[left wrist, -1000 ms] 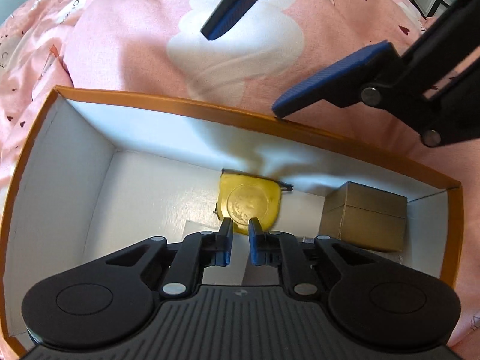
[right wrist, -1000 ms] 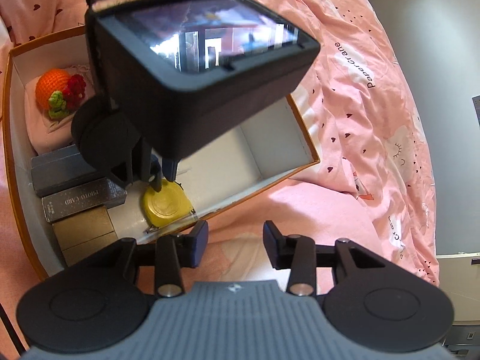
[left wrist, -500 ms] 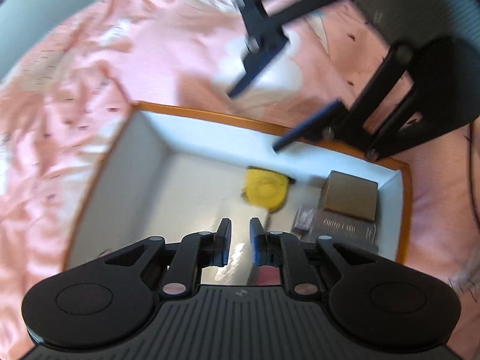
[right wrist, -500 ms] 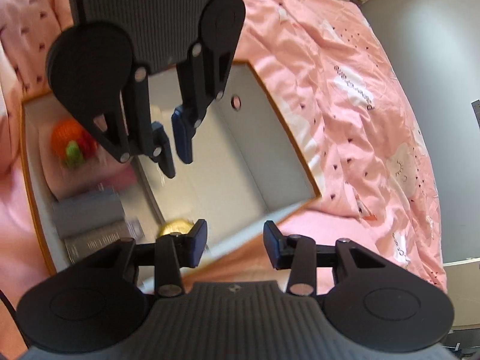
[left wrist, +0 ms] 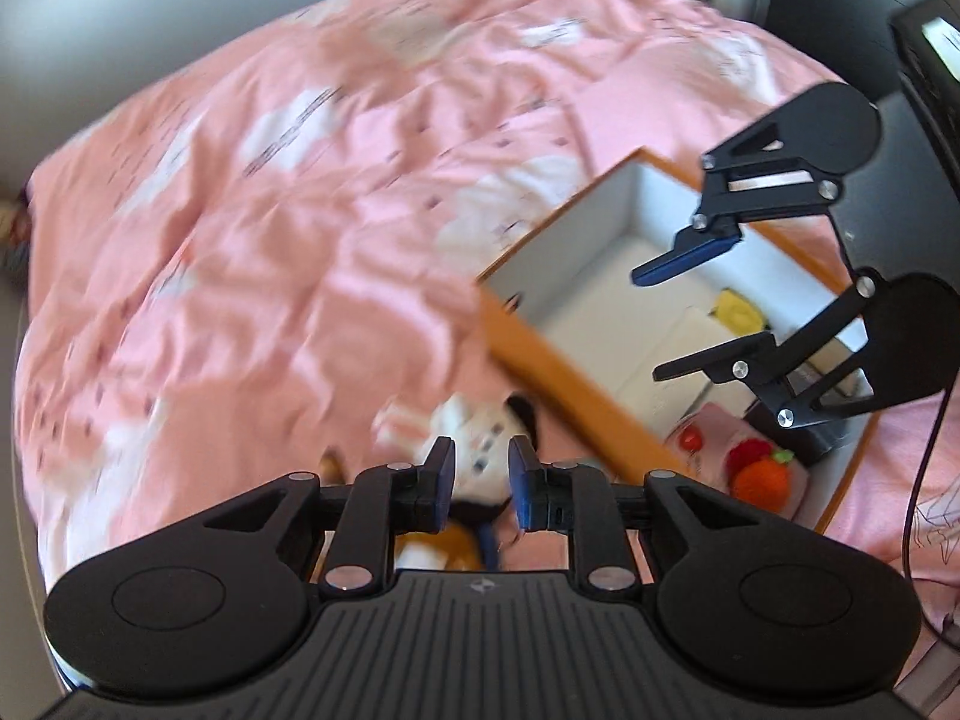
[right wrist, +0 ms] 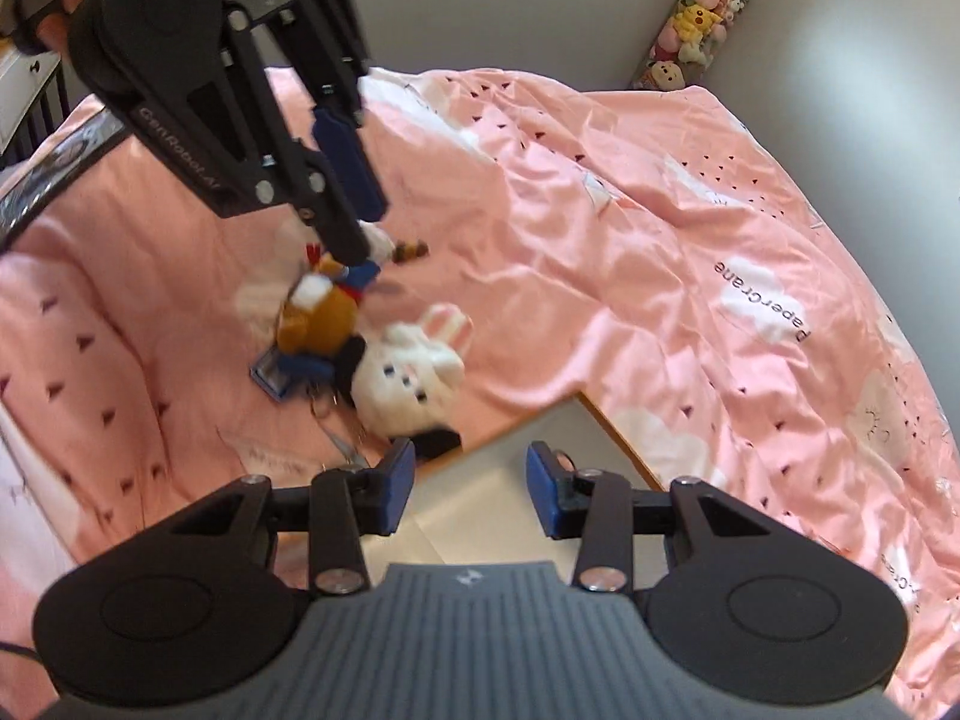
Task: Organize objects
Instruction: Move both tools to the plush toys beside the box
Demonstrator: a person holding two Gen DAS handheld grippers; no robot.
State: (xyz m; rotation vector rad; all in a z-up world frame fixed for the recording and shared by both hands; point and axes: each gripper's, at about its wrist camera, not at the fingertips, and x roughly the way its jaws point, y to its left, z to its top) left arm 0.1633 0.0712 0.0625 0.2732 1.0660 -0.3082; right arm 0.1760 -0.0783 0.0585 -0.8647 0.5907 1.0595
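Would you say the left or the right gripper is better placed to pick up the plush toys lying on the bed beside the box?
Left, most likely. The left gripper hangs right over the plush toys, its jaws just opening and empty. The right gripper, open and empty too, sits over the box corner, farther from them.

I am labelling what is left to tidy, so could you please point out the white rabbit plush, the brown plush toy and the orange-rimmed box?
white rabbit plush (right wrist: 414, 381): right wrist view, on its face.
brown plush toy (right wrist: 318, 318): right wrist view, on its body.
orange-rimmed box (left wrist: 540, 354): left wrist view, on its near orange wall.
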